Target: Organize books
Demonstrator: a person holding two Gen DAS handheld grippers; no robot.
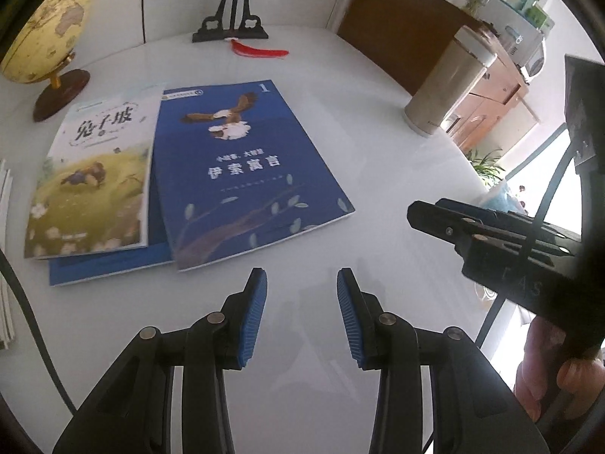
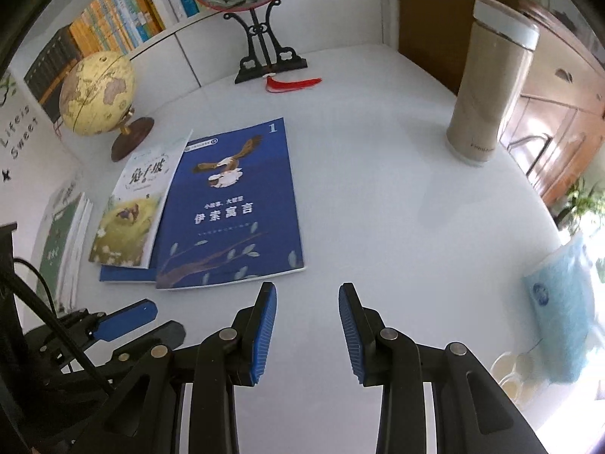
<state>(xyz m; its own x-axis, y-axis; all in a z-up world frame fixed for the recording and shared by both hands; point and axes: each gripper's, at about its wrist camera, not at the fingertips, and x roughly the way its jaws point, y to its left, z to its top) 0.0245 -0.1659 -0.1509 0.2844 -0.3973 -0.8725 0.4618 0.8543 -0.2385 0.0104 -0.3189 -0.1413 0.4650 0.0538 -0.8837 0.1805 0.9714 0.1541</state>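
A lower blue book (image 2: 126, 273) lies mostly hidden under two others.

The right gripper (image 2: 307, 325) hangs over the white table (image 2: 378, 208), jaws apart with nothing between them. Just ahead and left lies a blue book (image 2: 230, 219), overlapped by a smaller book (image 2: 136, 212). The left gripper (image 2: 151, 321) sits at its left.

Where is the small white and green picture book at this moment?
In both wrist views, the small white and green picture book lies left of centre, overlapping the big blue eagle-cover book, near the yellow globe.

table: white (image 2: 378, 196) | cabinet: wooden (image 2: 559, 121) | bookshelf: behind (image 2: 113, 22) | daylight: right
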